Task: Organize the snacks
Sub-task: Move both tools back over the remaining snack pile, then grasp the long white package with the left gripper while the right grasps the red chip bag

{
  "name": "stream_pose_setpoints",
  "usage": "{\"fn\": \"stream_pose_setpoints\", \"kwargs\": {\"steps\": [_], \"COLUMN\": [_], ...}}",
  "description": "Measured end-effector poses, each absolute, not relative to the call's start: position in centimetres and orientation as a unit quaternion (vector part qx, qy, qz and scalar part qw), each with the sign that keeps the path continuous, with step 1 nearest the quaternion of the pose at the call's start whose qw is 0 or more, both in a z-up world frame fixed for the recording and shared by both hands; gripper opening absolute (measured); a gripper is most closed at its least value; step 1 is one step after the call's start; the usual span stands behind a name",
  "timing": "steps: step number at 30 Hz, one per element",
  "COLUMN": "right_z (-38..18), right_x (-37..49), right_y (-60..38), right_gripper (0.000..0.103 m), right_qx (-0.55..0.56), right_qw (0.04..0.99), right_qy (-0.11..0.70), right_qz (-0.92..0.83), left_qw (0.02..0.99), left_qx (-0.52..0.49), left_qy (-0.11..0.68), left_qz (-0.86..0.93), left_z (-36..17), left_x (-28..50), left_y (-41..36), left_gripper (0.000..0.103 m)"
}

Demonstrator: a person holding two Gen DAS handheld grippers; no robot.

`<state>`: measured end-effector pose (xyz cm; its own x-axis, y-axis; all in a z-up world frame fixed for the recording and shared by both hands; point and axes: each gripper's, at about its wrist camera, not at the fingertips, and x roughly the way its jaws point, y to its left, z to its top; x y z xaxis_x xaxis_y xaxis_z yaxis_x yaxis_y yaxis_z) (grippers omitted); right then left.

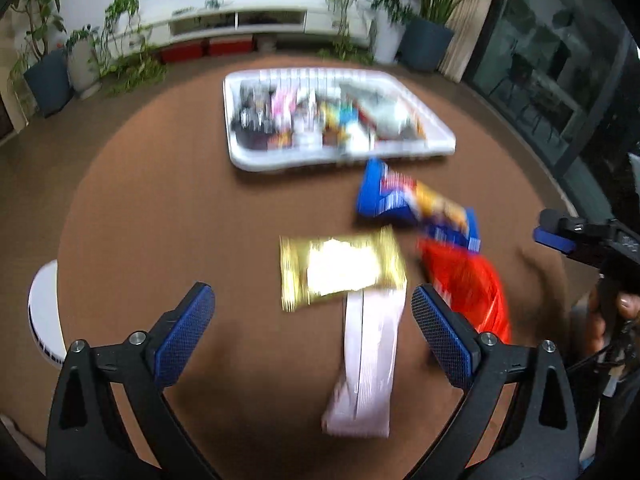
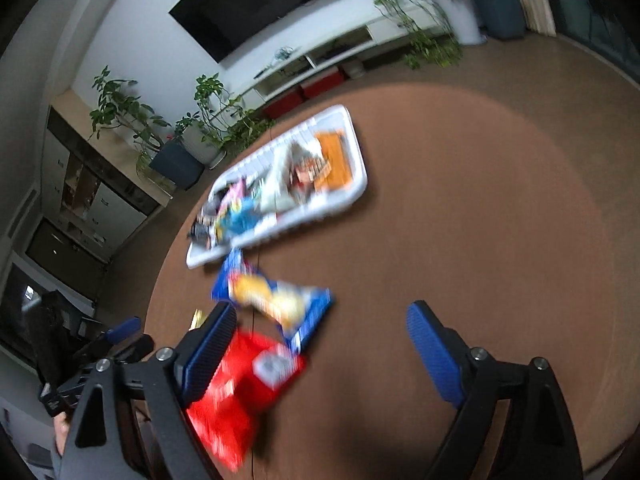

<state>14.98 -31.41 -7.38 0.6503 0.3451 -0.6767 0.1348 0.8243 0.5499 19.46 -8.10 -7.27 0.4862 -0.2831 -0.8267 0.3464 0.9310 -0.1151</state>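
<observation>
— So, from the left wrist camera, what's on the round brown table (image 1: 160, 200)?

— The white tray (image 1: 440, 136) of mixed snacks sits at the far side. Nearer than the tray lie a blue packet (image 1: 380, 196), a gold packet (image 1: 340, 268), a red packet (image 1: 472, 284) and a pale pink wrapper (image 1: 368, 360). The left gripper (image 1: 312, 336) hovers spread wide, empty, the pink wrapper between its pads. Everything's blurred.

— And the right wrist camera?

— Same tray (image 2: 356, 184), far left. The blue packet (image 2: 276, 300) lies just nearer than it, the red packet (image 2: 240, 392) nearer still, overlapping its corner. The right gripper (image 2: 316, 352) gapes apart, holding nothing; its left pad (image 2: 208, 356) is over the red packet.
</observation>
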Motion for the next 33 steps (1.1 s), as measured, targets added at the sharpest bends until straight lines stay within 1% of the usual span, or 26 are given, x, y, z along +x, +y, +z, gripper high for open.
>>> {"fn": "stream_pose_setpoints", "kwargs": {"steps": [4,13,14,15,18,19,21,23,26,32,33], "right_z": [-9.0,-9.4,-9.4,-9.3,-9.3,-9.3,-9.2,-9.1,-8.7,-8.4,-8.3], "right_x": [12.5,10.2,10.1,10.0,9.7,9.7,9.7,9.9,10.3,11.0,11.2], "right_y": [-30.4,-28.2,-28.0,-27.8,-27.5,-27.3,-27.1,-26.8,-26.4,-25.7,-25.5], "right_gripper": [0.089,0.089,0.089,0.089,0.089,0.089,0.089,0.089,0.089,0.089,0.089], "right_qx": [0.311,0.293,0.291,0.29,0.286,0.284,0.283,0.281,0.276,0.27,0.268], "right_qw": [0.847,0.848,0.848,0.849,0.848,0.847,0.846,0.846,0.845,0.843,0.843], "right_qy": [0.425,0.434,0.434,0.435,0.439,0.441,0.443,0.445,0.449,0.456,0.458], "right_qz": [0.071,0.081,0.081,0.082,0.085,0.087,0.089,0.086,0.087,0.09,0.09], "left_qw": [0.858,0.85,0.849,0.848,0.842,0.84,0.834,0.829,0.822,0.817,0.817], "left_qx": [0.049,0.1,0.103,0.105,0.114,0.118,0.124,0.125,0.125,0.127,0.129], "left_qy": [0.479,0.488,0.49,0.491,0.498,0.5,0.506,0.512,0.522,0.526,0.525], "left_qz": [-0.18,-0.171,-0.171,-0.171,-0.176,-0.177,-0.182,-0.184,-0.191,-0.2,-0.202], "left_z": [-8.7,-9.7,-9.5,-9.5,-9.8,-9.9,-10.2,-10.6,-11.2,-11.3,-11.3], "left_x": [17.7,17.2,17.6,17.8,18.1,18.2,18.5,18.9,19.4,20.2,20.4], "left_y": [-8.9,-10.8,-10.9,-11.1,-11.6,-11.7,-12.0,-12.1,-12.3,-12.8,-12.9], "left_gripper": [0.1,0.099,0.096,0.091,0.081,0.08,0.069,0.065,0.05,0.046,0.042]}}
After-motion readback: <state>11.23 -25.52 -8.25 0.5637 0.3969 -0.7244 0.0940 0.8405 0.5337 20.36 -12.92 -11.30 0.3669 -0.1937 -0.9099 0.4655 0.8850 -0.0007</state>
